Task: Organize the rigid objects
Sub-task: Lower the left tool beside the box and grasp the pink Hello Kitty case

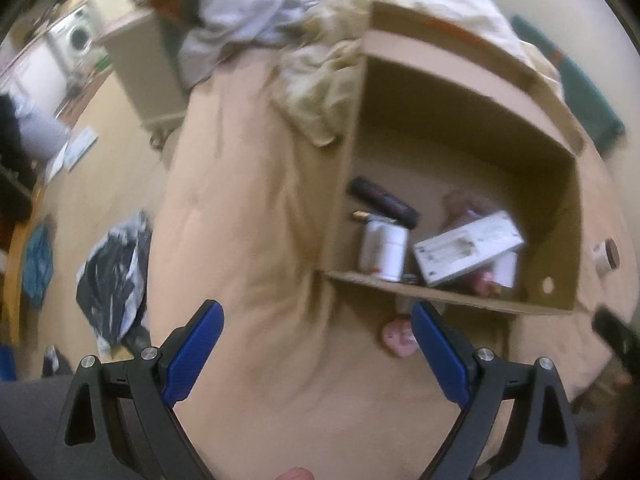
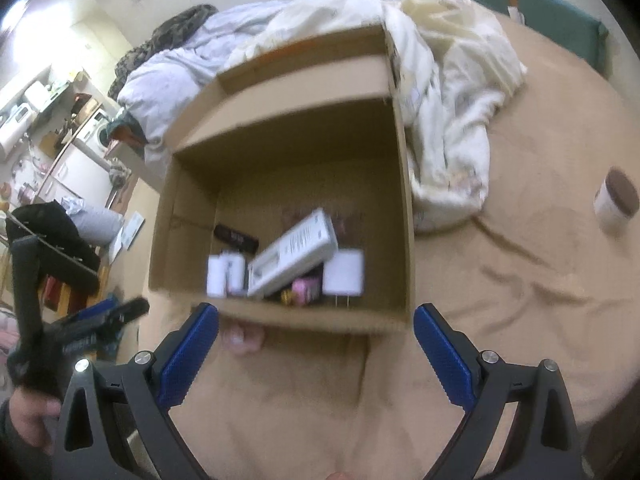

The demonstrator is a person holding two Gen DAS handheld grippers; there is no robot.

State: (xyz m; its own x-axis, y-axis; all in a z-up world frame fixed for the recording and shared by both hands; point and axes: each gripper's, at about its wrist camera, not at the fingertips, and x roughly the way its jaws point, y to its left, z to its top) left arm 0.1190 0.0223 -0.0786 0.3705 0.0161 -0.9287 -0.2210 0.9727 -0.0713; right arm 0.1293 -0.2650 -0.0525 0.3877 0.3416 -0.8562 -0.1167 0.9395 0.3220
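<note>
An open cardboard box (image 1: pixel 560 216) (image 2: pixel 402 200) stands on a tan bed. Inside lie a long white box (image 1: pixel 468 248) (image 2: pixel 296 252), a black remote (image 1: pixel 384 202) (image 2: pixel 236 237), a white bottle (image 1: pixel 382 252) (image 2: pixel 226 274), a white charger (image 2: pixel 344 274) and a small pink item (image 2: pixel 302 290). A pink object (image 1: pixel 396 336) (image 2: pixel 242 338) lies on the bed just in front of the box. A white jar with a brown lid (image 1: pixel 606 258) (image 2: pixel 616 200) stands to the right. My left gripper (image 1: pixel 316 348) is open and empty above the bed, left of the box. My right gripper (image 2: pixel 316 350) is open and empty before the box's near wall.
Crumpled white and cream bedding (image 2: pixel 448 92) lies behind and beside the box. A black plastic bag (image 1: pixel 112 276) lies on the floor left of the bed. A green headboard (image 2: pixel 540 12) is at the far right. The left gripper's body (image 2: pixel 80 332) shows at the right view's left.
</note>
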